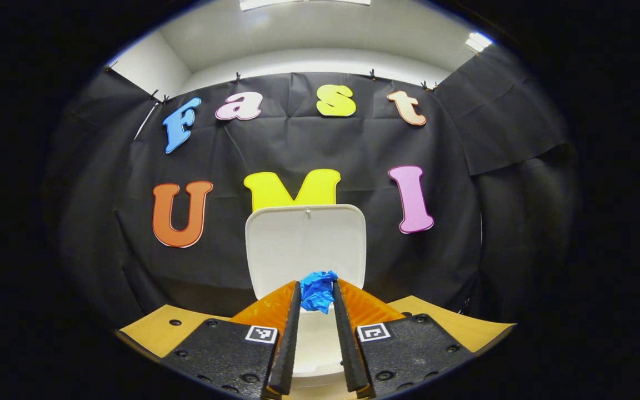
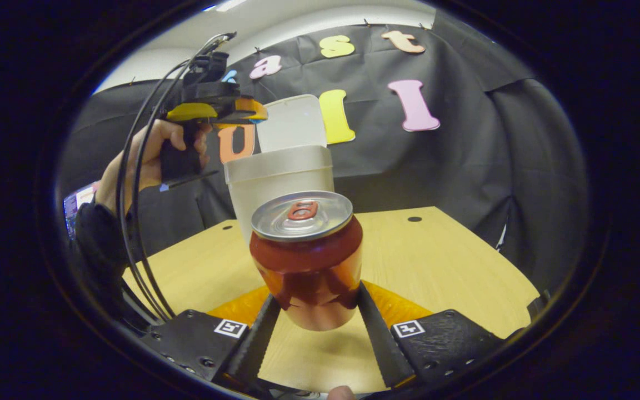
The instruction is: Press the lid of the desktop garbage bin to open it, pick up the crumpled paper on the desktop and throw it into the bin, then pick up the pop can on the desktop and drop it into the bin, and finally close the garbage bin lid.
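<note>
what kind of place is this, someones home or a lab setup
Most likely a staged recording booth, not a home: black cloth walls clipped up around a bare wooden table with holes, which holds just a white bin and a pop can. A hand holds a cabled gripper.

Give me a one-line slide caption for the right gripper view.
Right gripper clamps an upright pop can above the table, with the lid-open bin behind it.

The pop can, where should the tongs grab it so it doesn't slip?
Grip the pop can around its round middle, from the near side, one finger on each flank. It is upright and its sides are smooth and curved, so the right tongs, already straddling it, look well placed.
</note>
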Action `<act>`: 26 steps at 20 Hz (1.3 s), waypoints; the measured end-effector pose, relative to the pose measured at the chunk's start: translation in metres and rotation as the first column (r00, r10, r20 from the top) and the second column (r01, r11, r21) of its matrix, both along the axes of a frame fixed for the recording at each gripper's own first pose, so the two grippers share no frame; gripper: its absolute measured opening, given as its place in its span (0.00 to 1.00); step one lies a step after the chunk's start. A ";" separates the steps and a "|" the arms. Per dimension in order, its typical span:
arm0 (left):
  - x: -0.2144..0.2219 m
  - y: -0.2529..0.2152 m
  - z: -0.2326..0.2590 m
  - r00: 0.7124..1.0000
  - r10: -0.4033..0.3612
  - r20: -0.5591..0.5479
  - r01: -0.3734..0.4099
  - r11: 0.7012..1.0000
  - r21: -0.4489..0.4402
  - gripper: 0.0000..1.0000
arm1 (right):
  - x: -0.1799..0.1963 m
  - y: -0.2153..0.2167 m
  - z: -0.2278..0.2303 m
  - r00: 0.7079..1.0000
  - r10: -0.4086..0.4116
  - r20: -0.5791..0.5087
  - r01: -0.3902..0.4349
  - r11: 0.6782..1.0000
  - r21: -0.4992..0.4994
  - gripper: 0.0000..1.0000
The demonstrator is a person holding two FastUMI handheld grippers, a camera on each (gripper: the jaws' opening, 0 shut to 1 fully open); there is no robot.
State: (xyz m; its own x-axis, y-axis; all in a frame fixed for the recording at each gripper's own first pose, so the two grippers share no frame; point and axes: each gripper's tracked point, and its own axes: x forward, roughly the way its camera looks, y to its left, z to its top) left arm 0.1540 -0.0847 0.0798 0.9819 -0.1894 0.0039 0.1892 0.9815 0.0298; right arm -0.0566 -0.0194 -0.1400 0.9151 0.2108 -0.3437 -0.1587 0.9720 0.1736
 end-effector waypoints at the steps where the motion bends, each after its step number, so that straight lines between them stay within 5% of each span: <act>1: 0.002 -0.001 -0.004 1.000 0.000 -0.019 0.001 1.000 0.001 0.38 | 0.000 -0.003 0.002 1.000 -0.003 0.003 0.003 1.000 0.004 0.80; 4: 0.004 -0.004 -0.017 0.997 -0.008 -0.073 0.008 1.000 0.007 0.43 | 0.000 -0.007 0.004 1.000 -0.006 0.005 0.006 1.000 0.011 0.80; 5: 0.002 -0.006 -0.019 0.997 -0.014 -0.080 0.015 1.000 0.013 0.52 | 0.002 -0.007 0.006 1.000 -0.007 0.009 0.007 1.000 0.015 0.80; 7: -0.005 -0.007 -0.014 0.997 -0.026 -0.073 0.027 1.000 0.012 0.99 | 0.000 -0.007 0.008 1.000 -0.010 0.016 0.010 1.000 0.018 0.80; 18: -0.064 0.012 -0.009 0.997 -0.076 -0.020 0.075 0.994 -0.077 0.98 | 0.013 -0.014 0.053 0.994 -0.042 0.102 0.050 0.995 -0.081 0.80; 26: -0.123 0.093 -0.066 0.995 0.088 -0.044 -0.092 0.992 -0.087 0.98 | 0.055 0.050 0.132 0.986 0.117 0.118 -0.112 0.992 -0.050 0.80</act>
State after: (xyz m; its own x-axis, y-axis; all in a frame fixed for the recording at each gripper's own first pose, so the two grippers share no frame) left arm 0.0311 0.0080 0.0135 0.9946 -0.1009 -0.0227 0.0993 0.9930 -0.0644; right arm -0.0020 0.0303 -0.0078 0.9210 0.3037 -0.2438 -0.2863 0.9524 0.1049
